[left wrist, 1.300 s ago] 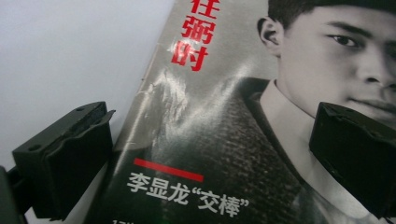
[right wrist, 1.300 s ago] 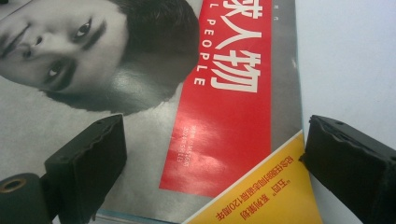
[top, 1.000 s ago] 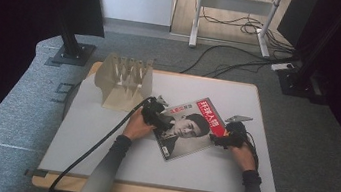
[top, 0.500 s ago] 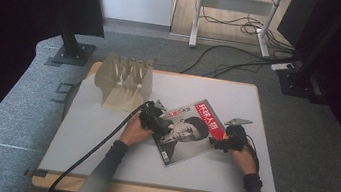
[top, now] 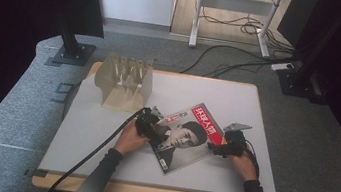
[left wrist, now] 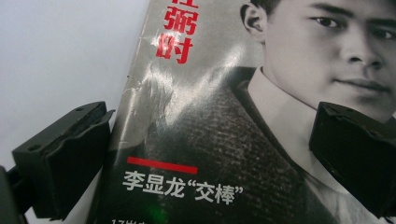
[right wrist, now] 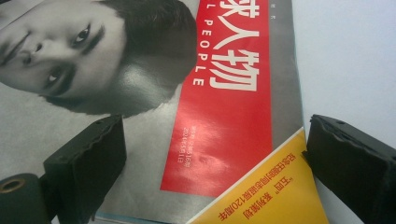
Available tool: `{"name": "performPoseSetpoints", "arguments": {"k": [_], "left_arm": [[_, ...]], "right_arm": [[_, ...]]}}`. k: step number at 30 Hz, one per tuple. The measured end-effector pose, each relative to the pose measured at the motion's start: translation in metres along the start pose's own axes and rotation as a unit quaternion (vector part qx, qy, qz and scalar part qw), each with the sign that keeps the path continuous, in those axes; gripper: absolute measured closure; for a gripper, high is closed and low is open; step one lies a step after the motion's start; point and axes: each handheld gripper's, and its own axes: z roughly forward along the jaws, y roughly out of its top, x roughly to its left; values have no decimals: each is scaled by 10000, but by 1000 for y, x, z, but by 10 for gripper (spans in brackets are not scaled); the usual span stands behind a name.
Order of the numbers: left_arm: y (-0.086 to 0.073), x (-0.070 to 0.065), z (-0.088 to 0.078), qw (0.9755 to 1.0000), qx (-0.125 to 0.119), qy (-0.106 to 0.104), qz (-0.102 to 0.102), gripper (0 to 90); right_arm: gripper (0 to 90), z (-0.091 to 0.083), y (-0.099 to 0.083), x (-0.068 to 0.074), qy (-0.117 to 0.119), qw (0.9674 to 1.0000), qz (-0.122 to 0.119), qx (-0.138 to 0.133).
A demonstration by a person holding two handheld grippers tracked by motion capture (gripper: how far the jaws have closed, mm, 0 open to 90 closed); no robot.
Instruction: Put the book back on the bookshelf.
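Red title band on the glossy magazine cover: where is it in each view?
High view: red title band at the cover's far right corner, centre right.
Left gripper view: band itself out of frame.
Right gripper view: band runs down the centre.
Shared landmark: the cover portrait.

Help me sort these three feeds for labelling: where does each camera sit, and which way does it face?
High view: fixed above the person's side, facing forward and down on the table; forearms, left gripper and right gripper show.
Left gripper view: rides the left gripper, looking along its open jaws at the magazine spine edge.
Right gripper view: rides the right gripper, looking along its open jaws at the cover's red band and yellow corner.
All share the magazine.
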Motion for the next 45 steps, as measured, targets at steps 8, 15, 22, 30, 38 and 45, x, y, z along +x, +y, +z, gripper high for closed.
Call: {"name": "performPoseSetpoints", "arguments": {"k": [8, 15, 22, 30, 38, 45], "left_arm": [[-16, -13, -12, 10000, 6, -15, 28, 0], [-31, -25, -23, 10000, -15, -39, 35, 0], [-42, -31, -28, 9998, -157, -70, 54, 0], [-44, -35, -30, 9999, -152, -60, 49, 0], [-51, -43, -35, 9998, -138, -97, 79, 0], [-54, -45, -45, 9993, 92, -348, 93, 0]], "right_arm": [[46, -3, -4, 10, 72, 9999, -85, -9], [43, -8, -11, 22, 157, 9997, -193, -29], [51, -13, -16, 28, 136, 9997, -179, -71], [67, -33, -30, 32, -32, 10000, -89, -17], [35, -41, -39, 40, -132, 9999, -103, 13], [0, -36, -36, 40, -309, 9993, -184, 105]]}}
